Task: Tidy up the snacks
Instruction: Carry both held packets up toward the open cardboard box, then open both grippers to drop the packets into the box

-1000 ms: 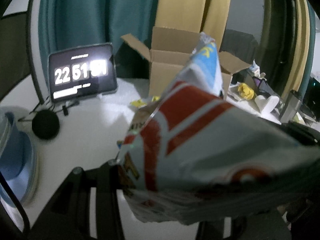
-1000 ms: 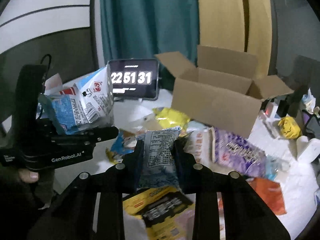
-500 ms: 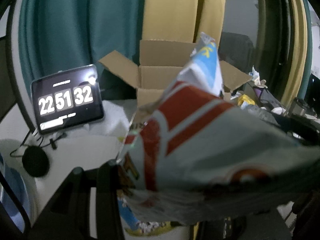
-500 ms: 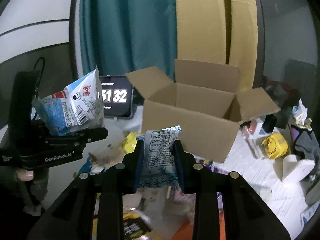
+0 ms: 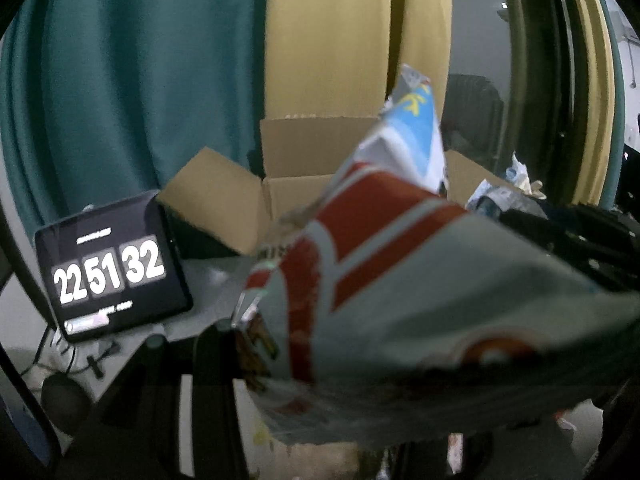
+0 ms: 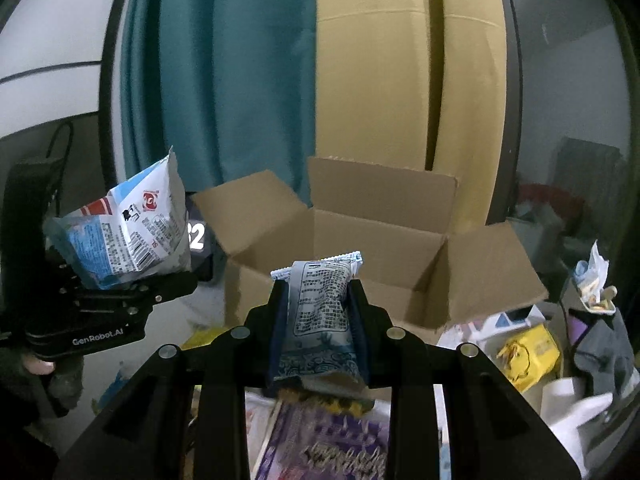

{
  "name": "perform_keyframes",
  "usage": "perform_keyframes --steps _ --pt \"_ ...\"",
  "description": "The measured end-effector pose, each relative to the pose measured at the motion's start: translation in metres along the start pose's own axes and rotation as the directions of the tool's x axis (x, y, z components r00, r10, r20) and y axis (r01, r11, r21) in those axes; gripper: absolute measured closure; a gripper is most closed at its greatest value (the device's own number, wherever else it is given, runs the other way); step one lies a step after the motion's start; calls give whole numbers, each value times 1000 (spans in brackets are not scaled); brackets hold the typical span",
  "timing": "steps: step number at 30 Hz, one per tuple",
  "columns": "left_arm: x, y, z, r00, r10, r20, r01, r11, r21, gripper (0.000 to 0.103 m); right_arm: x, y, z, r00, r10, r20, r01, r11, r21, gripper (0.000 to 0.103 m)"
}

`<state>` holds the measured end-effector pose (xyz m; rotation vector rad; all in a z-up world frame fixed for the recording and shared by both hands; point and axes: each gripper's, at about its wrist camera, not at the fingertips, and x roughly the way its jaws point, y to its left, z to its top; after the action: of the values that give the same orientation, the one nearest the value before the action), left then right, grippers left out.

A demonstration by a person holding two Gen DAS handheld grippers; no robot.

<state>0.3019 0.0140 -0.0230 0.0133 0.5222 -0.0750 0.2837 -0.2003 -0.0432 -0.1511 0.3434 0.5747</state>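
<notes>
My right gripper is shut on a grey-blue snack packet that stands upright between its fingers, just in front of the open cardboard box. At the left of the right wrist view my left gripper is shut on a white, red and blue snack bag, held in the air left of the box. In the left wrist view that bag fills most of the picture and hides the right finger; the box stands behind it.
A tablet showing a clock stands left of the box, with cables and a black puck in front. More snack packets, a purple one and a yellow one, lie on the table. Curtains hang behind.
Both grippers have risen and moved toward the box with their packets still held. The box now looms larger and the table's loose snacks have dropped low in the right wrist view.
</notes>
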Motion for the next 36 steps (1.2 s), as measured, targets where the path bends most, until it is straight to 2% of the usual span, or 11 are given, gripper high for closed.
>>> perform_keyframes --steps 13,21,22,25,27,28,29,30,31,36 --pt "97 18 49 999 2 -48 -2 1000 -2 58 77 -46 28 998 -60 -29 62 997 41 72" --pt "147 26 56 995 -4 -102 2 1000 -23 54 112 -66 30 994 -92 -60 96 992 78 72" --pt "149 25 55 995 -3 -104 0 1000 -20 52 116 -68 30 993 -93 -67 99 992 83 72" --pt "156 23 54 994 -6 -111 4 1000 -21 27 126 -76 28 992 -96 -84 105 989 104 71" --pt "158 24 53 993 -15 -116 11 999 -36 25 131 -79 28 990 -110 -93 121 986 115 71" --pt "159 24 53 993 -19 -119 15 999 -36 22 132 -79 28 989 -115 -94 125 986 114 68" --pt "157 25 52 993 -27 -117 23 999 -37 20 133 -80 29 988 -122 -94 133 985 112 61" --pt "156 24 52 993 -30 -115 26 999 -39 19 131 -80 29 987 -133 -90 142 983 113 47" --pt "154 25 52 993 -31 -113 27 999 -44 19 129 -80 31 987 -139 -83 148 982 115 42" --pt "132 30 51 996 -31 -79 26 998 -59 16 114 -79 37 988 -141 -61 147 982 117 39"
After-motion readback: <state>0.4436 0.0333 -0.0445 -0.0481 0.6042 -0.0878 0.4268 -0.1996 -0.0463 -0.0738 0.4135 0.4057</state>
